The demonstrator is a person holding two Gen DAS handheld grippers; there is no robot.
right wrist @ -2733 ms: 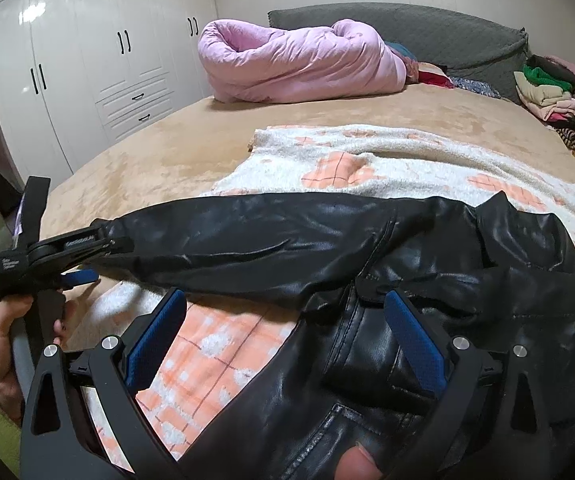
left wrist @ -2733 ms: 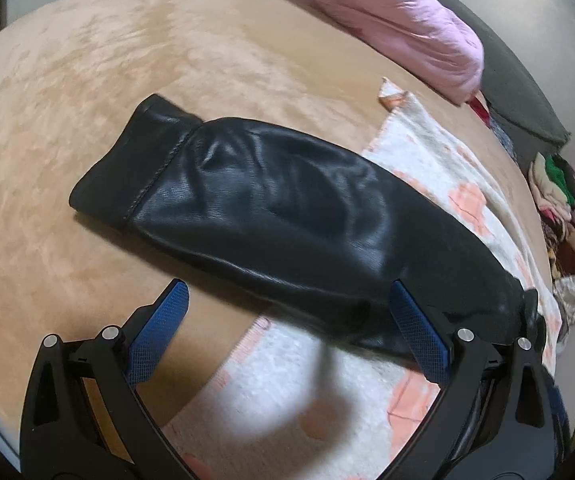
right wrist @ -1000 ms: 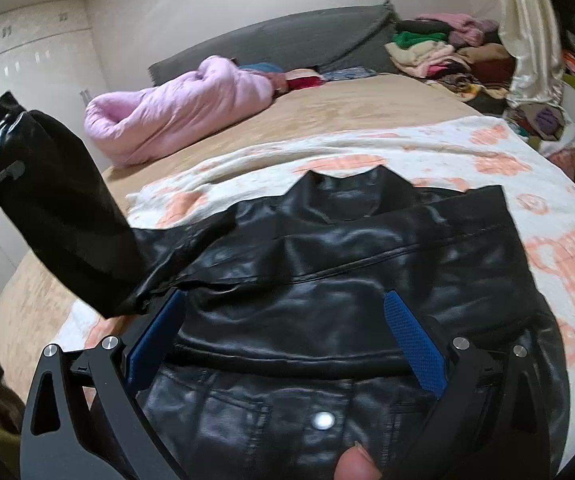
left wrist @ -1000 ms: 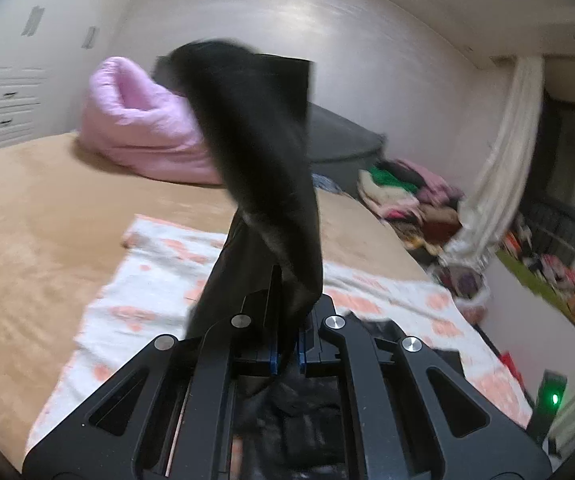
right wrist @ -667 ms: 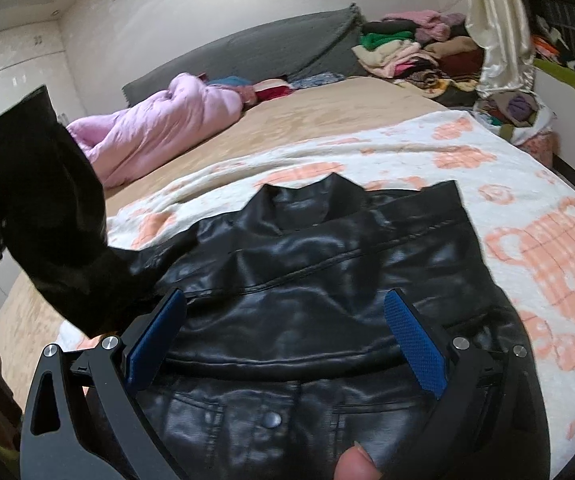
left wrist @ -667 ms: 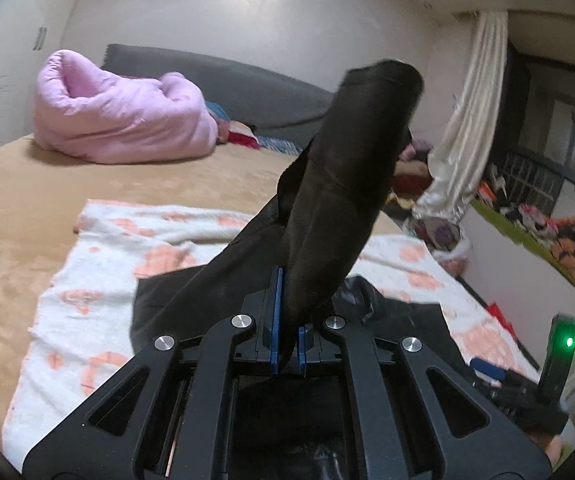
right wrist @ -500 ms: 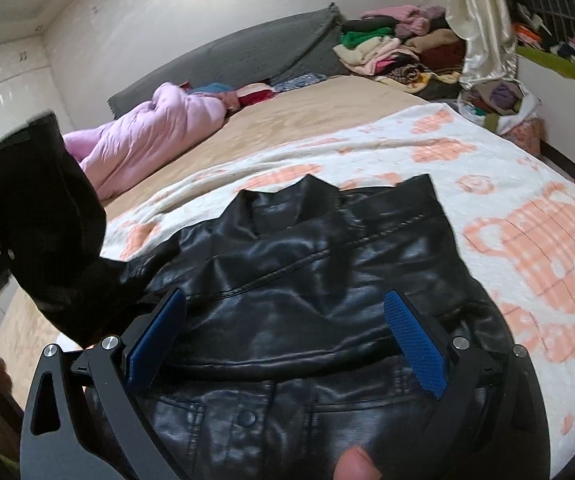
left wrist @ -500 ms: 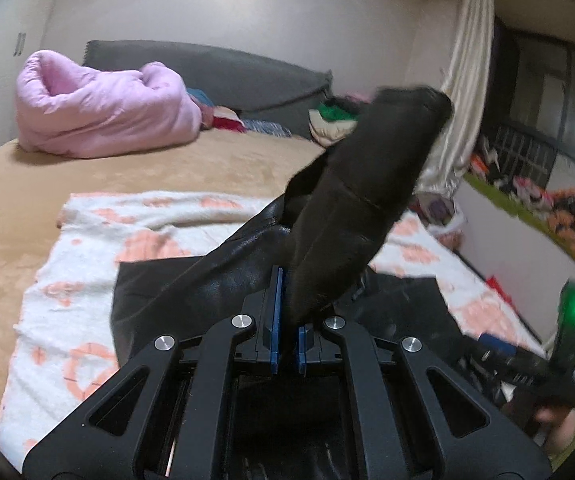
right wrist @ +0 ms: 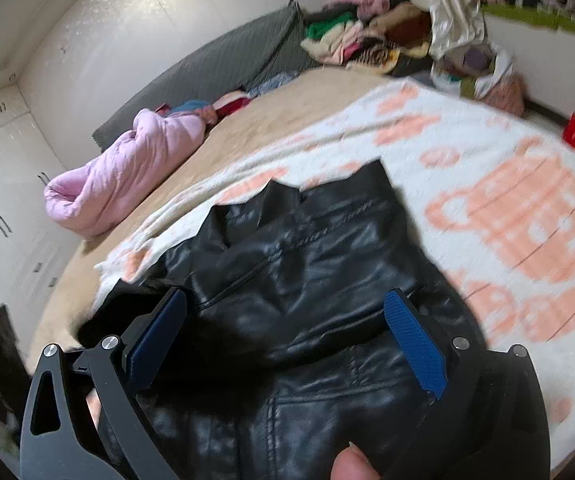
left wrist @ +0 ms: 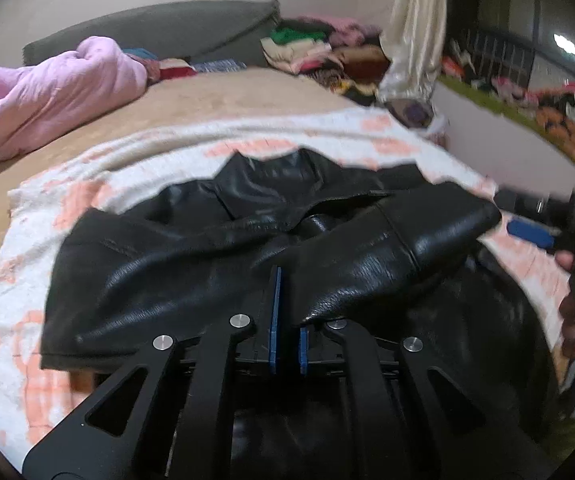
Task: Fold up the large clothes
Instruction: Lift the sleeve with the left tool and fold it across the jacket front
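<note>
Black leather jacket lies on the white and orange blanket. Left gripper pinches its sleeve across the front. Right gripper hangs wide apart above it.

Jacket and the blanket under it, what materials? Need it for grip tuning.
Jacket: looks like black leather or faux leather, semi-gloss; pebbled grain shows on the sleeve pinched in the left gripper, plus glossy highlights and topstitched seams. Real or synthetic, can't tell. Blanket: soft, matte knit or terry-like fabric, white with peach print; blur hides the weave.
</note>
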